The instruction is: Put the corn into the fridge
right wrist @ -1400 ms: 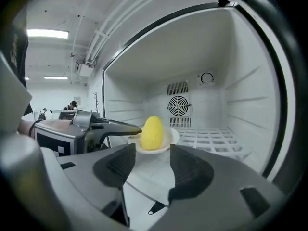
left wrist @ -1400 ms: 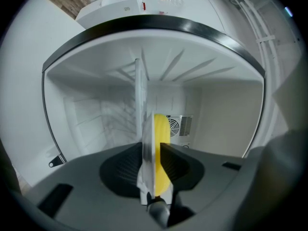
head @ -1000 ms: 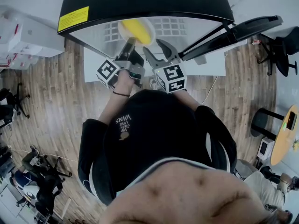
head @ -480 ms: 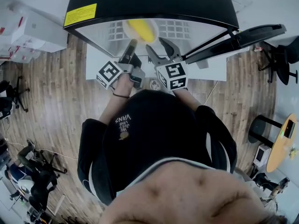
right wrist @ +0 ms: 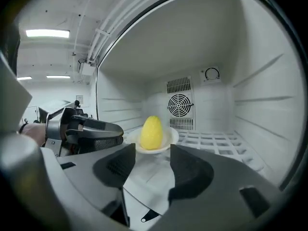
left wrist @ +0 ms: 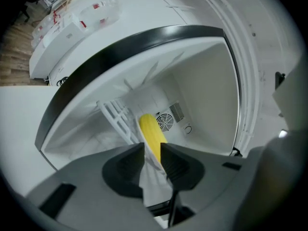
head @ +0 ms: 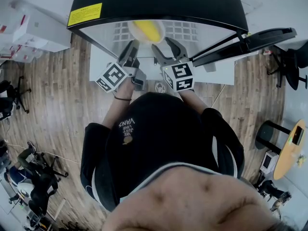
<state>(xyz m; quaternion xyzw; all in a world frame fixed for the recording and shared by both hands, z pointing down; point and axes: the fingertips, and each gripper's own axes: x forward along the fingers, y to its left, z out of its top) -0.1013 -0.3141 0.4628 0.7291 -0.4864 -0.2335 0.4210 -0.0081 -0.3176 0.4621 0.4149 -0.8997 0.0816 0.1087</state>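
Corn [head: 145, 30] sits on a white plate [right wrist: 171, 137] inside the fridge [head: 154, 4], long axis running front-to-back. L gripper [head: 132, 47] is at the plate's 7 o'clock in head view, jaws pinched on the plate rim, so it's the nearer one. R gripper [head: 166, 45] is at 5 o'clock, jaws apart w/ nothing between; corn lies at its 12.

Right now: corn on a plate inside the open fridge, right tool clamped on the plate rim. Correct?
No: the right tool is open, short of the plate, per the right gripper view. The corn is on the plate inside the open fridge.
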